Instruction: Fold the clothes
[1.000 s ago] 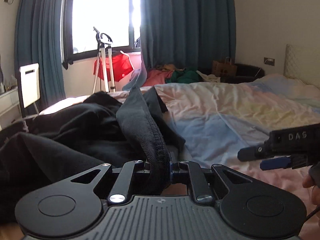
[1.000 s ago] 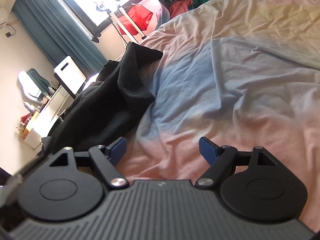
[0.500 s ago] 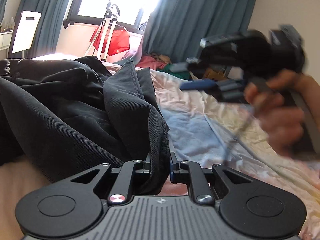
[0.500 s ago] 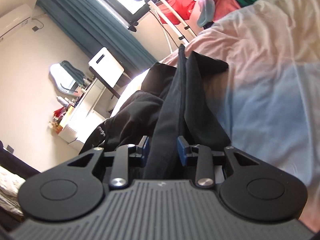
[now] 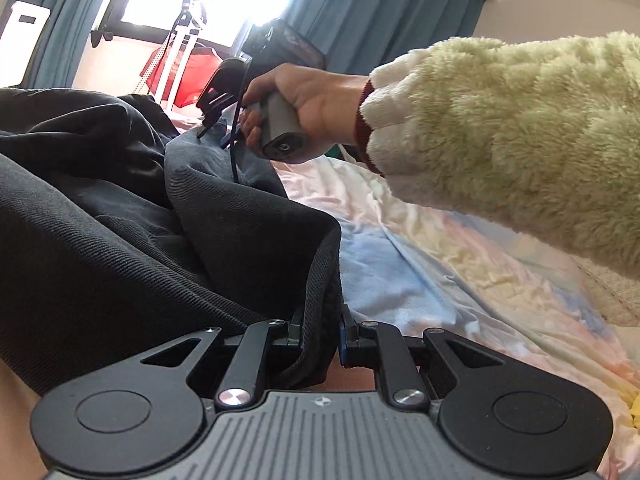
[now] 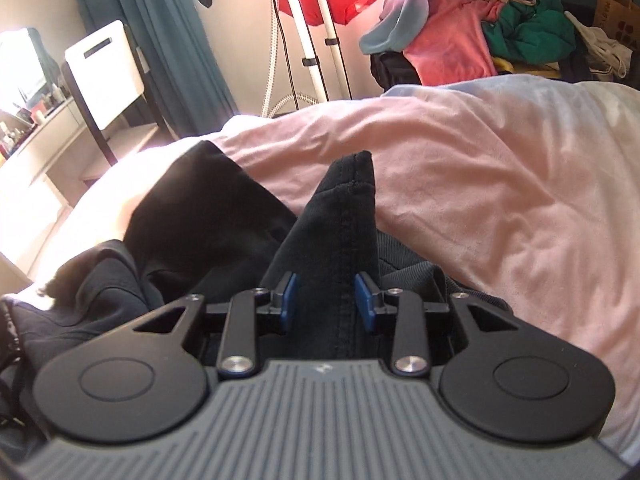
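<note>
Black garment (image 5: 120,232): lies heaped on the left part of the bed, its folds spreading from the near edge up toward the window side; in the right wrist view a stitched corner (image 6: 352,200) stands up in a point above the rest.
Left gripper (image 5: 320,336): clenched on a ribbed hem of the black garment, the cloth pinched tight between the two pads and rising out of them toward the heap.
Right gripper (image 6: 326,300): a seamed fold of the garment runs straight up between its blue pads (image 6: 289,300); the jaws are opening slightly, the pads at the sides of the cloth, and the fold looks bunched between them.
Right gripper seen from the left wrist (image 5: 224,92): it hangs over the far part of the garment, nose down into the cloth, well beyond the left gripper.
Right hand (image 5: 296,108): wrapped around the grey handle, with a fluffy cream sleeve (image 5: 512,144) reaching across from the right.
Bed cover (image 6: 500,200): pink, blue and pale yellow, crumpled, under and to the right of the garment.
Background: teal curtains (image 5: 380,12), a bright window, a pile of pink and green clothes (image 6: 492,40) past the bed.
</note>
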`<state>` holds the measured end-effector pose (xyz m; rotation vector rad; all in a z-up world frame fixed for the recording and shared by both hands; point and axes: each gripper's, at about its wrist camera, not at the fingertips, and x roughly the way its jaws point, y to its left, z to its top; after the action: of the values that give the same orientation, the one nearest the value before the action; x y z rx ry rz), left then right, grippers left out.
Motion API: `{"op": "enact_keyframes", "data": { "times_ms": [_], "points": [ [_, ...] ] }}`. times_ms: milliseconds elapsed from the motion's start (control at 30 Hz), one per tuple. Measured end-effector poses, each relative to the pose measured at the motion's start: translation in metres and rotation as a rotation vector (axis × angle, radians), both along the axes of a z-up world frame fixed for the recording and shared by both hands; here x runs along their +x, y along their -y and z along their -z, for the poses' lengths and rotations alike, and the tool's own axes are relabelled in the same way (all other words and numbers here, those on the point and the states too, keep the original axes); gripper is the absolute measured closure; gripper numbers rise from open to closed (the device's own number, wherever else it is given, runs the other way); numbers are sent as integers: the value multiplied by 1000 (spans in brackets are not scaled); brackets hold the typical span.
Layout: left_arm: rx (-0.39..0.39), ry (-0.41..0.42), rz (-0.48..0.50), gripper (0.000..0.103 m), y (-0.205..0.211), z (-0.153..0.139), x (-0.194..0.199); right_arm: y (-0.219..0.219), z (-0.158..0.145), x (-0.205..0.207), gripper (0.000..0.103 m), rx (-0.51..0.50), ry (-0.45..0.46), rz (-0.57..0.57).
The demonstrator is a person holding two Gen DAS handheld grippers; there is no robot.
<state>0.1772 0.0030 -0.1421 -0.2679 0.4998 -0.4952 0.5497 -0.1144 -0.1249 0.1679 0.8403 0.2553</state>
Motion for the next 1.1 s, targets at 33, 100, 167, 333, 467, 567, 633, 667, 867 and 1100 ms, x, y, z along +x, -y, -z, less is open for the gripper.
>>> {"op": "enact_keyframes", "data": {
  "times_ms": [33,100,167,333,467,567,633,667,867,1100],
  "points": [
    [-7,1,2,88,-1,1,2,0,4,2,66,3,-11,5],
    [-16,-6,2,88,-2,1,2,1,11,5,70,9,-31,17],
    [-24,-13,1,88,-5,-1,1,8,9,3,69,11,-21,43],
    [6,-4,-13,88,-5,-9,-4,30,-4,-2,65,95,6,73],
    [-12,-21,-24,88,-8,-11,-7,36,-3,-5,45,181,15,37],
    [-20,-18,-22,88,-10,-8,-5,23,10,3,42,185,-50,-21],
    [6,7,-8,88,-8,-4,-3,12,13,3,42,167,-26,-45],
    [30,15,3,88,-7,-2,-3,7,16,3,46,181,-26,-62],
    [-57,29,36,89,-19,0,5,-15,-4,-22,93,103,80,-120],
    [-100,115,73,89,-26,-15,3,94,-85,-108,96,255,266,24]
  ]
}}
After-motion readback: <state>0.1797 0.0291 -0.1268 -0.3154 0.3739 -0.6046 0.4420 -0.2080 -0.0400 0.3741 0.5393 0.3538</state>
